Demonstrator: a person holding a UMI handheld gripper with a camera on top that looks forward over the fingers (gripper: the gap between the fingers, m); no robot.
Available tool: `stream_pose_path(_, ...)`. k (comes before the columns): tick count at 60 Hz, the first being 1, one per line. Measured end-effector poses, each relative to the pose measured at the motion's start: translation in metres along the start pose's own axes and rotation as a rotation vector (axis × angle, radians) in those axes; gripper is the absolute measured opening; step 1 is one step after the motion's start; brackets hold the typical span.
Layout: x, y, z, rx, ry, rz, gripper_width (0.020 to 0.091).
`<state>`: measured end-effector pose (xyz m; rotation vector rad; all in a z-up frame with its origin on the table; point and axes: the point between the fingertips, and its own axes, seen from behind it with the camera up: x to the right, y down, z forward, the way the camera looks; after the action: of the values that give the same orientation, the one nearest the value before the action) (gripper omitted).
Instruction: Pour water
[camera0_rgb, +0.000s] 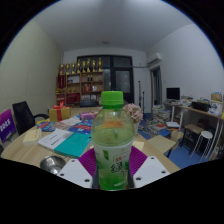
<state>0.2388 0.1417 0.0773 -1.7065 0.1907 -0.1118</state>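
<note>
One green-capped bottle (112, 140) is pinched between the gripper (112, 168) pads, held upright above the cluttered table (30, 148); cap's on, so nothing's poured yet.

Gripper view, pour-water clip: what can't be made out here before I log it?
- Bottle: its base is cut off low between the tongs, so what it stands on is hidden.
- Its label print: too small to read.
- Table clutter behind the bottle: too small to name.
- No cup or glass to pour into can be made out.
</note>
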Motion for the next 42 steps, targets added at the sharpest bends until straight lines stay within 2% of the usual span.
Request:
stream_pose_path(7, -0.006, 0.004, -0.001, -0.010, 0.016, -0.006, 0.0419)
stream_pose_path(9, 0.011, 0.009, 0.018, -0.016, 0.014, -0.005, 0.0458)
stream_pose_path(13, 0.002, 0.005, -0.006, -0.070, 0.022, 0.013, 0.0523)
stream_pose_path(17, 0.012, 0.037, -0.009, -0.188, 0.024, 0.039, 0.0705)
stream_pose_path(20, 0.000, 0.039, -0.019, -0.233, 0.029, 0.070, 0.0856)
stream_pose_path(29, -0.007, 0.028, -0.073, -0.263, 0.065, 0.087, 0.0833)
stream_pose_path(37, -0.030, 0.016, -0.147, -0.298, 0.095, 0.060, 0.0832)
stream_pose_path(42, -0.054, -0.001, -0.197, -0.294, 0.094, 0.048, 0.0831)
